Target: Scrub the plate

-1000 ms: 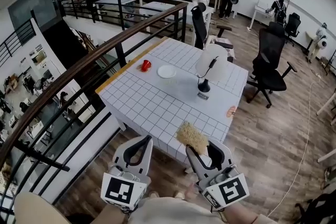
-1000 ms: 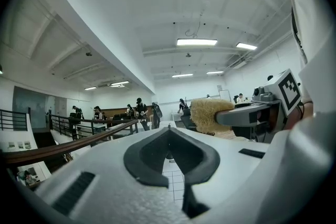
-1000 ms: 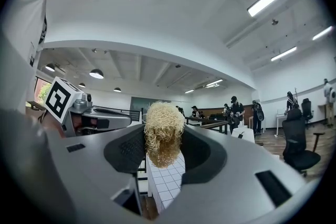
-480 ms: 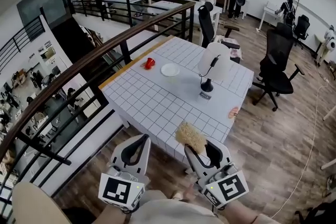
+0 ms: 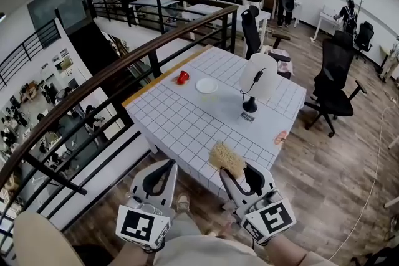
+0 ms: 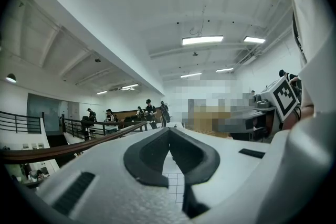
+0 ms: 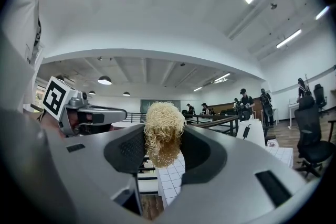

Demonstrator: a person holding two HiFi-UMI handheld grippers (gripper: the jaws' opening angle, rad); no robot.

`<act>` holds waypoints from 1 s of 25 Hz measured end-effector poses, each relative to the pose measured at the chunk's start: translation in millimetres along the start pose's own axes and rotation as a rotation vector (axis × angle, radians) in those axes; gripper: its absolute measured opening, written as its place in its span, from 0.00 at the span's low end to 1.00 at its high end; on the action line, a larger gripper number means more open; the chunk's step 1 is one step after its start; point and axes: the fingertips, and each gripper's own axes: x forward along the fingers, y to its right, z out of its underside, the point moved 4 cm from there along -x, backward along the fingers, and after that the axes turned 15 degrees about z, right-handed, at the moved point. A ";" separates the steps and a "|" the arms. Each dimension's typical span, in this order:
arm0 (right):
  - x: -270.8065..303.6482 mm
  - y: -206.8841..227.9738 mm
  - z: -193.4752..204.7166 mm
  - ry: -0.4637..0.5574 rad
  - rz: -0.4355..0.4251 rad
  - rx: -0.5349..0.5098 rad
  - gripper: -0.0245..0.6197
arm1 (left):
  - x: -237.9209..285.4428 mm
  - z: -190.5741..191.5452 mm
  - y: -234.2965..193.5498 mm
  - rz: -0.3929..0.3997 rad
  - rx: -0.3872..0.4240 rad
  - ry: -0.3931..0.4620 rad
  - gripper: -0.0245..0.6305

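Observation:
A small white plate (image 5: 207, 85) lies on the far part of the white tiled table (image 5: 187, 128), well ahead of both grippers. My right gripper (image 5: 232, 169) is held low in front of the table's near edge, shut on a straw-coloured scrub pad (image 5: 227, 159). In the right gripper view the scrub pad (image 7: 163, 131) bulges up between the jaws of the right gripper (image 7: 164, 147). My left gripper (image 5: 166, 166) hangs beside it on the left, shut with nothing in it. Its jaws meet at the tip of the left gripper (image 6: 169, 131).
A red cup (image 5: 182, 77) lies left of the plate. A white desk lamp (image 5: 257, 79) stands on the table's right side, with an orange disc (image 5: 280, 137) near the right edge. A dark curved railing (image 5: 112, 81) runs along the left. Black office chairs (image 5: 336, 81) stand at the right.
The table and room have shifted slightly in the head view as the person moves. Both grippers keep the same pose, the right one still shut on the scrub pad.

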 end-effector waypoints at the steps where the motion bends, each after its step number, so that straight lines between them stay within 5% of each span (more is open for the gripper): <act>1: 2.3 1.8 2.7 0.002 -0.001 -0.003 0.31 | 2.0 3.8 -0.7 -0.003 -0.002 0.000 0.06; 10: 54.2 14.3 15.2 -0.008 0.039 -0.026 0.31 | 42.2 26.4 -45.5 0.034 -0.015 0.018 0.06; 25: 224.0 37.0 52.5 -0.107 0.151 -0.027 0.31 | 142.0 77.4 -205.6 0.127 -0.082 -0.010 0.06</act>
